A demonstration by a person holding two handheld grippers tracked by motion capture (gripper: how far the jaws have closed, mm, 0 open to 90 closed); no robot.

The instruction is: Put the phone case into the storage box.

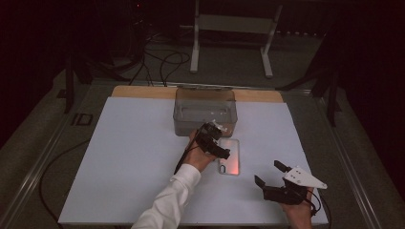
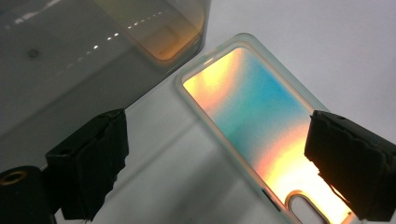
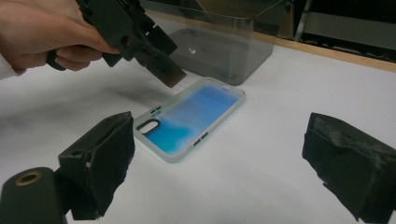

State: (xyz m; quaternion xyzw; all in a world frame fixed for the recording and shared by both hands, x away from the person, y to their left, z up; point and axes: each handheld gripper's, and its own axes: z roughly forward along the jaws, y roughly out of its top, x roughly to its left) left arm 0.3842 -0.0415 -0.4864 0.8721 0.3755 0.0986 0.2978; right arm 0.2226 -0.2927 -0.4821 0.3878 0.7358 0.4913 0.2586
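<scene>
While the left gripper (image 1: 220,143) hangs tilted down over the phone case (image 1: 229,156), its jaws stand wide apart and hold nothing. Forearm in a white sleeve (image 1: 167,202) reaches diagonally forward. Right gripper (image 1: 271,174) rests low near the table's (image 1: 124,157) front edge, jaws spread, empty. Case lies flat just before the clear bin (image 1: 205,110), long axis running front to back, camera cutout toward the person

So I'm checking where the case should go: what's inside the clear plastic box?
The clear plastic box looks empty through its walls. The left gripper covers its near corner. The iridescent phone case lies outside.
</scene>
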